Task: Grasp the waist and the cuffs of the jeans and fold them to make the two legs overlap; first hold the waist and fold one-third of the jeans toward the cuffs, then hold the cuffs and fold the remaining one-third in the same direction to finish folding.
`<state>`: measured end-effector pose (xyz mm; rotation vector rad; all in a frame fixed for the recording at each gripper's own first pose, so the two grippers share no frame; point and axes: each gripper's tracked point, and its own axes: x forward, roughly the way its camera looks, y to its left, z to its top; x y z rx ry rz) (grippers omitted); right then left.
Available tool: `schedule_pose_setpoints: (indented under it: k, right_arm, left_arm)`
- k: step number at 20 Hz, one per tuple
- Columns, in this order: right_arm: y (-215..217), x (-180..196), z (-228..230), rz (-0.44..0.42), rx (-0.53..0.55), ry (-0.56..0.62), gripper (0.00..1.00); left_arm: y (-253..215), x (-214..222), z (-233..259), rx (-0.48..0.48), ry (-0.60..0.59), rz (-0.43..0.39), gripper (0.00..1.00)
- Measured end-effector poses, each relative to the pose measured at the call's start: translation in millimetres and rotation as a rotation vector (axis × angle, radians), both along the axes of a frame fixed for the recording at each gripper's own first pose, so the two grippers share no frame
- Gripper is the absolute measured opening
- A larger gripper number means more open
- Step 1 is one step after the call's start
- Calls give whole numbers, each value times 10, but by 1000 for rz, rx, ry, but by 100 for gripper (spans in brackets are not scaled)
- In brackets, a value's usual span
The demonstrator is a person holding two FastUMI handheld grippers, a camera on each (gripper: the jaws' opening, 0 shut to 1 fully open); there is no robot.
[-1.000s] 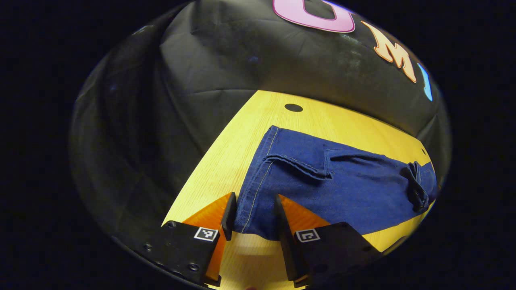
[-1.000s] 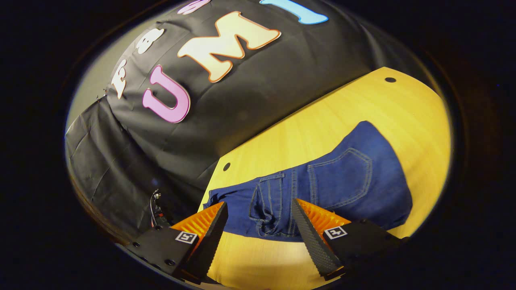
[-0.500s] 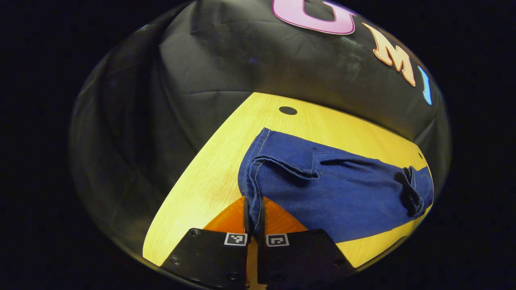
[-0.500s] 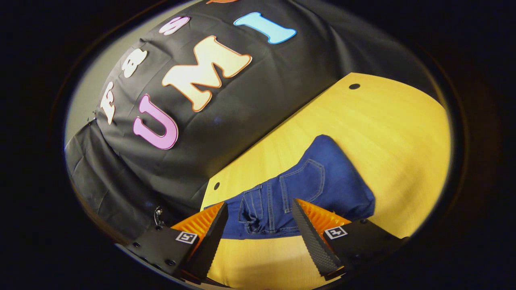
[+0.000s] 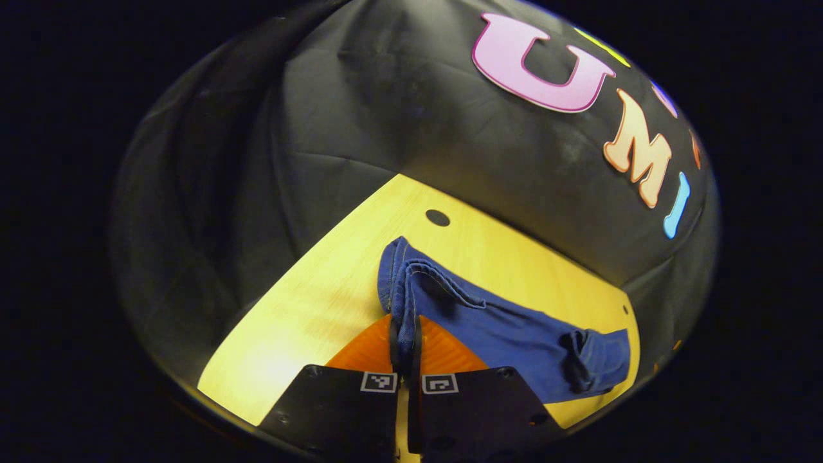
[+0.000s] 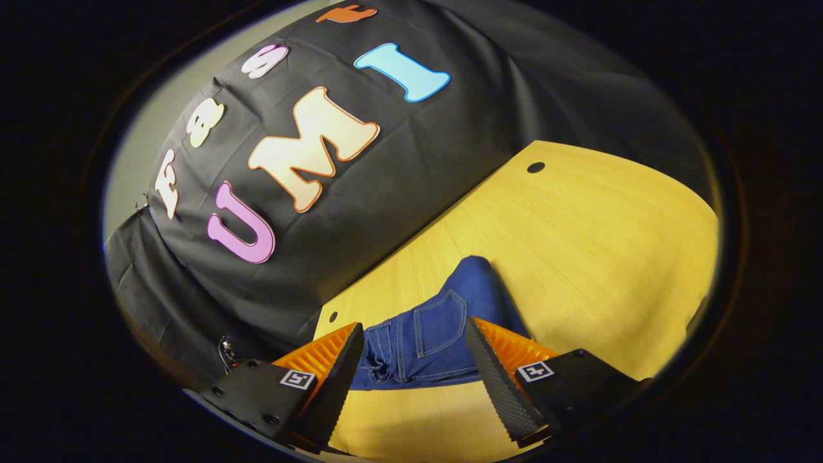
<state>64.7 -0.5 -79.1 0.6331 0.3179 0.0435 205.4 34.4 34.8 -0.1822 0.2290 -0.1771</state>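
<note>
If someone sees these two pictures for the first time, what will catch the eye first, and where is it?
The blue jeans stand out most, lying across the yellow wooden table. In the left gripper view, the left gripper is closed on a bunched edge of the denim at the bottom centre. In the right gripper view, the right gripper is open, and the back-pocket part of the jeans shows between its fingers.

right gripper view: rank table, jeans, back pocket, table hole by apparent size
1. table
2. jeans, partly hidden behind the fingers
3. back pocket
4. table hole
</note>
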Motion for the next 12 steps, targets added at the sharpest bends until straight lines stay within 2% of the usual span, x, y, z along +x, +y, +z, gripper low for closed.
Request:
schedule_pose_setpoints:
  k: [3,4,7,12]
  right_arm:
    - [-424,31,-23,28,-13,14,95]
    - [-545,20,5,43,-8,12,98]
    - [-867,5,10,86,14,16,98]
    - [-1075,-93,-19,158,31,13,98]
  left_arm:
    - [-352,-183,230,18,-38,38,0]
    - [-525,-262,326,29,-57,38,0]
    - [-1113,-448,560,75,-85,28,0]
    - [-2244,-731,805,181,-135,-72,0]
